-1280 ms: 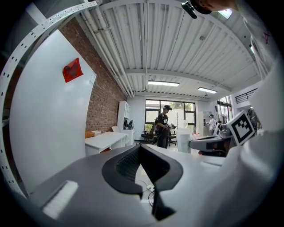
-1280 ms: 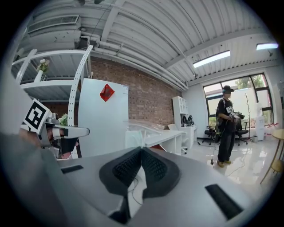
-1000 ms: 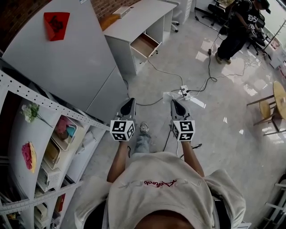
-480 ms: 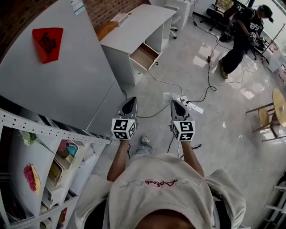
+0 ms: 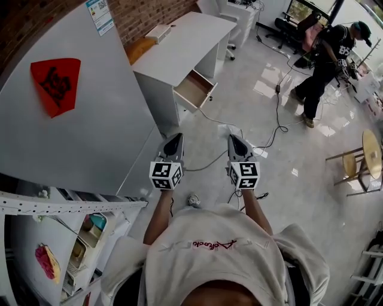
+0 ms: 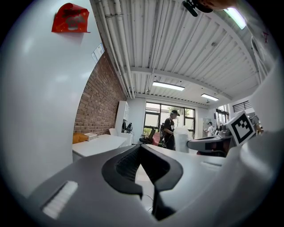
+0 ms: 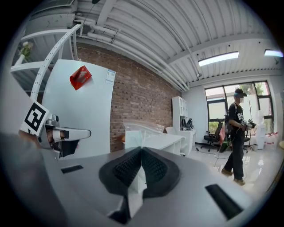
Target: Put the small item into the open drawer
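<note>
Right gripper [image 5: 232, 137] pinched the clear plastic packet [image 7: 138, 127], left gripper [image 5: 175, 137] closed empty, both short of the open drawer [image 5: 192, 89]; steady grip needed.

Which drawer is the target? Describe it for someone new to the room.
Find the white desk by the brick wall. The open drawer sticks out from its near end, just under the top; its bare wooden inside stands out against the white fronts.

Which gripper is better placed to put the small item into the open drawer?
Right. The right gripper is shut on the clear plastic packet; the left gripper is shut with nothing in it. The open drawer lies ahead of both.
</note>
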The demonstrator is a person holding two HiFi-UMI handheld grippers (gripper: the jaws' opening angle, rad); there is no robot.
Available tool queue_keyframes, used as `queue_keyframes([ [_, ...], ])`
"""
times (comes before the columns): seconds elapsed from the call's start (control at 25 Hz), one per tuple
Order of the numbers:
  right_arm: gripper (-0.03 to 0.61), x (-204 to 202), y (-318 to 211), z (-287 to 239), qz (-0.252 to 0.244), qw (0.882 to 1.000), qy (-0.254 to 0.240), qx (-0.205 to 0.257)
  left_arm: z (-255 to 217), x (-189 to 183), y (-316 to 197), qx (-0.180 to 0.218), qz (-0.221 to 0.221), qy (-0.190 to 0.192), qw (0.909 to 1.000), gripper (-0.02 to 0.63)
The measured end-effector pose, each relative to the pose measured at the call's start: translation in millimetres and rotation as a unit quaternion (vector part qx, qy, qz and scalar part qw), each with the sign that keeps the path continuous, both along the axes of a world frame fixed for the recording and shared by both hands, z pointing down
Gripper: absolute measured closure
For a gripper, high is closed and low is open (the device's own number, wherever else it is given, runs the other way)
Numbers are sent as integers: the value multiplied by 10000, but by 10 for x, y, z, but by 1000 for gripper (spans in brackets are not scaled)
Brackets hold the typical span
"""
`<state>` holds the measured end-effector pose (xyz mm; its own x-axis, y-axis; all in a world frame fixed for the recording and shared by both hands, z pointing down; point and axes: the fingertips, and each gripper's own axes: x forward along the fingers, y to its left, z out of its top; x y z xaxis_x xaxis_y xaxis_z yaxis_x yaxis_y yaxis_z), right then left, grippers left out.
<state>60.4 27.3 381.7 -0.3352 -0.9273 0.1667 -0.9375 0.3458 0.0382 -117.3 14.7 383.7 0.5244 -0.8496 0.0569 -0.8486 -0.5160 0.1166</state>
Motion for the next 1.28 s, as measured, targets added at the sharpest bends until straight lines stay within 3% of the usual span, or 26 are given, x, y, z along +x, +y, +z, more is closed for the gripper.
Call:
queue_keyframes([
  [0.56, 566, -197, -911, 78, 185, 9998, -54, 46, 92, -255, -915, -34, 142, -67, 9999, 604],
  [1.28, 566, -109, -1084, 364, 344, 9991, -104, -222, 320, -185, -1154, -249, 313, -156, 9991, 604],
])
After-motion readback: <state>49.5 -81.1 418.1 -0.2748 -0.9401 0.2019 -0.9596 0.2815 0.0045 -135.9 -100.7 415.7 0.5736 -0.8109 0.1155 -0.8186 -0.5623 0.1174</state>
